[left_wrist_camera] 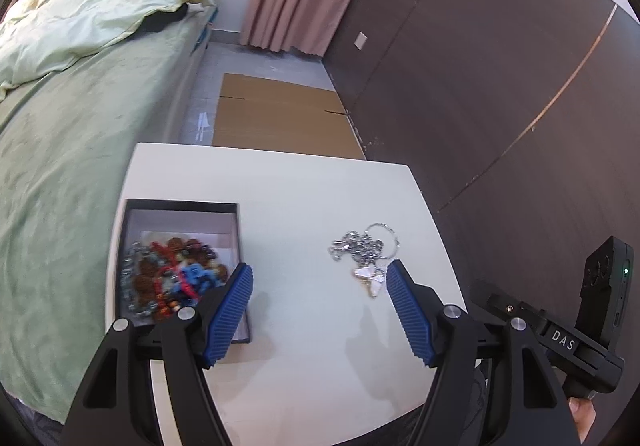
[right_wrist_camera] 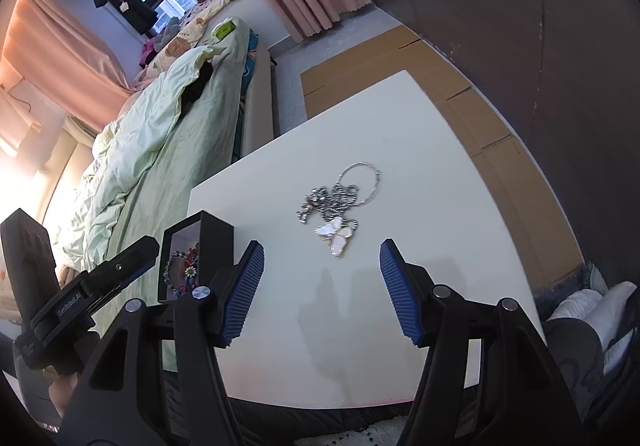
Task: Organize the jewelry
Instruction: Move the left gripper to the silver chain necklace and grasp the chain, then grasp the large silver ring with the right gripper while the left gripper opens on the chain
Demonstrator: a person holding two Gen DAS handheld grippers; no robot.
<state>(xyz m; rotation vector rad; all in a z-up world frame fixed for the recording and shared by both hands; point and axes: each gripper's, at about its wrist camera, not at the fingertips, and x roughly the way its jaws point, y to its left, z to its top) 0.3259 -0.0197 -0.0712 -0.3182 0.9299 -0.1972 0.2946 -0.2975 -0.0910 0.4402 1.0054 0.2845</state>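
Note:
A silver chain necklace with a white butterfly pendant (left_wrist_camera: 366,260) (right_wrist_camera: 338,205) lies bunched on the white table (left_wrist_camera: 304,189) (right_wrist_camera: 420,165). To its left stands a black open box (left_wrist_camera: 182,207) (right_wrist_camera: 216,238) filled with colourful beaded jewelry (left_wrist_camera: 172,278). My left gripper (left_wrist_camera: 318,278) is open over the table between box and necklace, its right finger close beside the pendant. My right gripper (right_wrist_camera: 322,256) is open too, hovering just short of the pendant, nothing between its blue pads (right_wrist_camera: 398,290). The other gripper's body shows at each view's edge.
A bed with green bedding (left_wrist_camera: 68,133) (right_wrist_camera: 160,149) runs along the table's left side. Flat cardboard (left_wrist_camera: 276,113) (right_wrist_camera: 472,101) lies on the floor beyond the table, by a dark wall (left_wrist_camera: 500,65). A person's leg and white sock (right_wrist_camera: 588,310) are at the right.

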